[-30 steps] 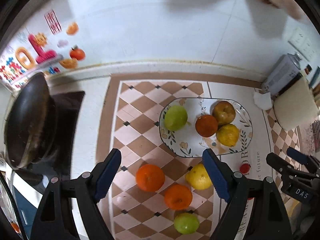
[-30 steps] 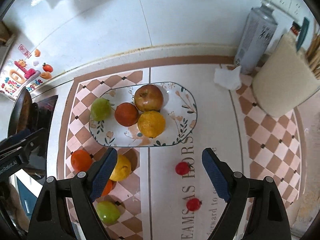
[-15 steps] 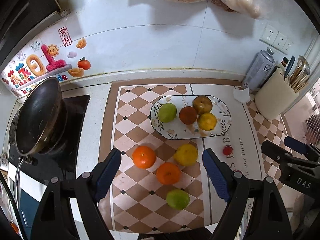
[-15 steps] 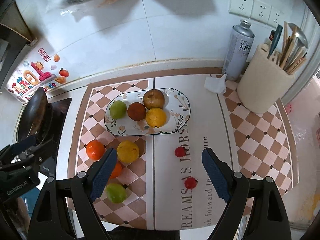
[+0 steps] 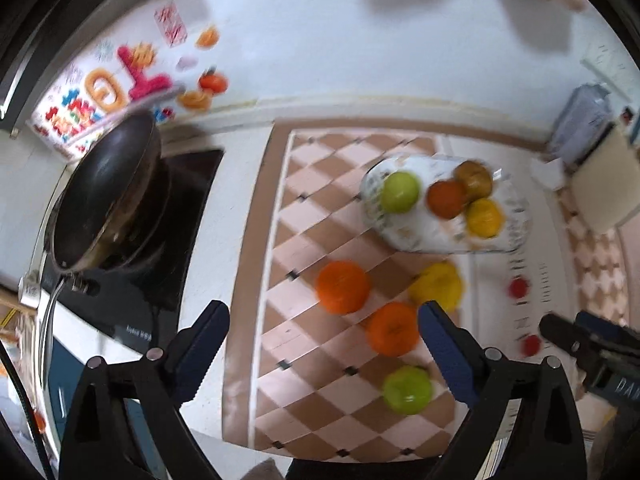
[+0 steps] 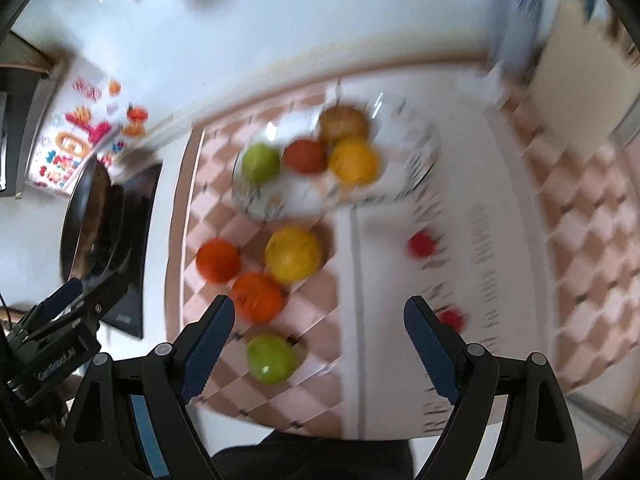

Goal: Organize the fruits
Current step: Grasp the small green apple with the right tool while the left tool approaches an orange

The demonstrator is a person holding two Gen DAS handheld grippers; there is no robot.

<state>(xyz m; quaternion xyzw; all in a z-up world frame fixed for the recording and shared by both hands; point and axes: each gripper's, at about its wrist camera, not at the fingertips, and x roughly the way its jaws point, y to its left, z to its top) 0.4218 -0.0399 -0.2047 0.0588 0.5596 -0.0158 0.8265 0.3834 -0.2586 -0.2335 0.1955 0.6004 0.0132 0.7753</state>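
Both grippers hover, jaws spread and empty, above loose fruit on the counter.

Ahead of the left gripper (image 5: 322,340), two oranges (image 5: 343,287), a lemon (image 5: 436,286) and a green apple (image 5: 407,389) sit short of the plate (image 5: 416,236); the right gripper (image 6: 318,338) waits. A hasty closing could send round fruit rolling.

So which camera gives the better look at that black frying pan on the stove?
The left wrist view: the black frying pan shows its whole round interior, rim and handle, fairly sharp. In the right wrist view the pan sits at the far left edge, seen nearly edge-on, squeezed and blurred.
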